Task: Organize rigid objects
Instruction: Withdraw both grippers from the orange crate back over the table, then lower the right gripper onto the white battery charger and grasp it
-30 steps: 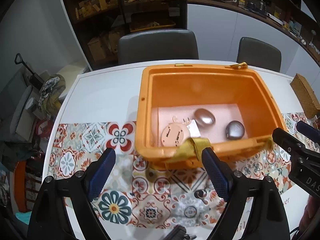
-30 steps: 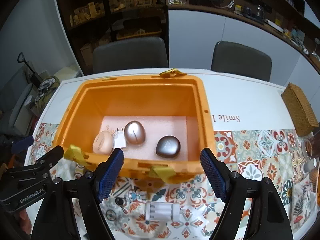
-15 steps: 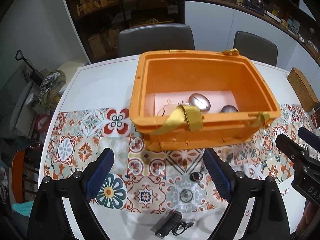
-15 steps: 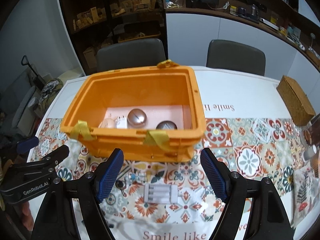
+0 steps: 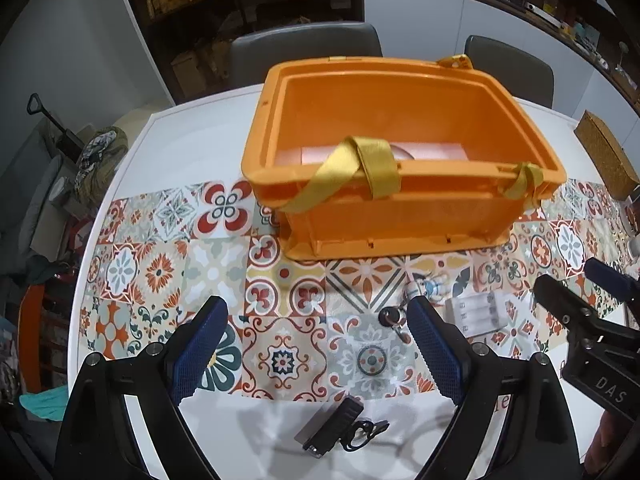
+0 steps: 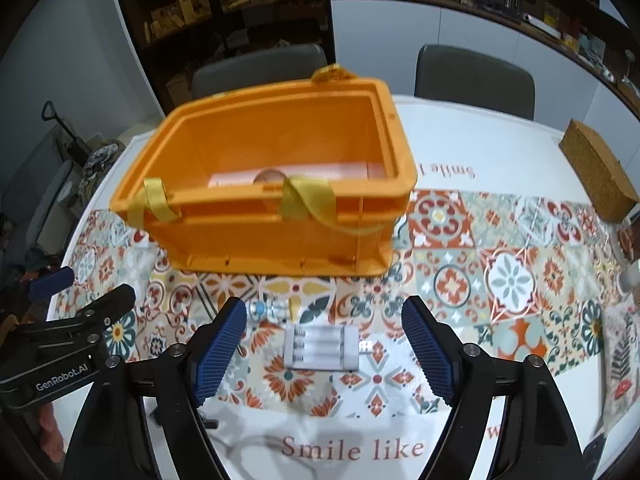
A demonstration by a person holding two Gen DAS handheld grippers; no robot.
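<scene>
Two grey chairs (image 5: 306, 46) stand behind the white table (image 5: 192, 132), whose patterned tile runner (image 5: 160, 248) crosses it; a woven box (image 6: 598, 170) sits at its right edge.

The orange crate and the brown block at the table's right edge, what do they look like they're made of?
Orange crate: likely moulded plastic, matte, with ribbed rim and slotted base; its yellow straps look like woven fabric. Brown block: grainy and speckled, perhaps cork or woven fibre; too blurred to settle.
</scene>
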